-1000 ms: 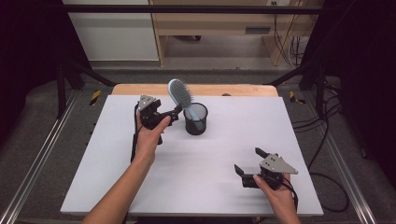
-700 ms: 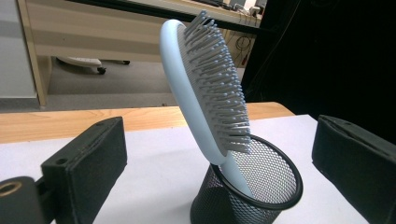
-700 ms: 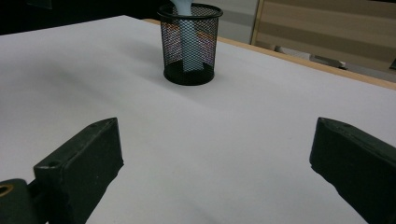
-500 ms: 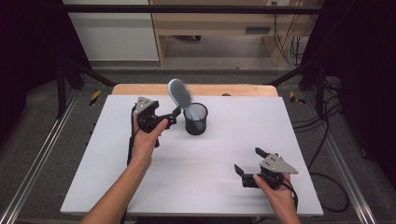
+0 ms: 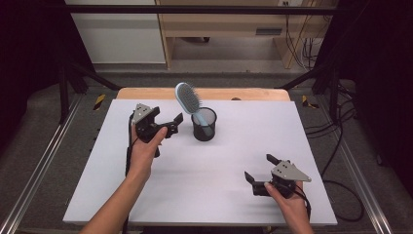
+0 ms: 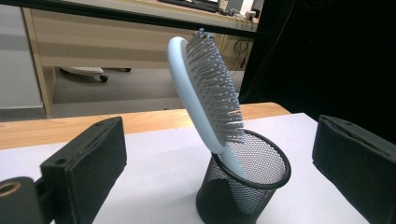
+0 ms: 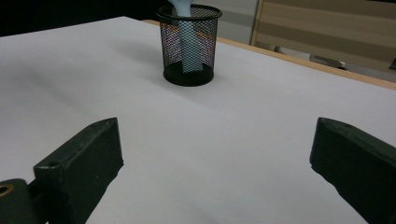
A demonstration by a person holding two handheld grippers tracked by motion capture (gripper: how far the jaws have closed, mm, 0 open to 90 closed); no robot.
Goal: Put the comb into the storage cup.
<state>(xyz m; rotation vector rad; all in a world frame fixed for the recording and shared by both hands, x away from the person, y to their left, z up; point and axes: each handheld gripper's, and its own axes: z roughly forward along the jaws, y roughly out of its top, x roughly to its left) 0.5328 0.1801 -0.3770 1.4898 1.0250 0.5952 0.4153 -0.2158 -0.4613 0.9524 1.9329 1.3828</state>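
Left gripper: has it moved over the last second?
Yes. The left gripper has backed off leftward from the mesh cup; its open jaws were right at the hairbrush handle, now apart.

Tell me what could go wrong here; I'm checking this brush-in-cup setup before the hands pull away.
The hairbrush stands handle-down and leans out over the rim of the mesh cup, so it looks top-heavy and might tip the light cup. The open left gripper sits close beside them; a careless sweep could clip the brush head. The open right gripper rests far off and poses little risk.

Lt-blue hairbrush [image 5: 189, 99] stands handle-down, tilted, in blk mesh cup [image 5: 204, 126].
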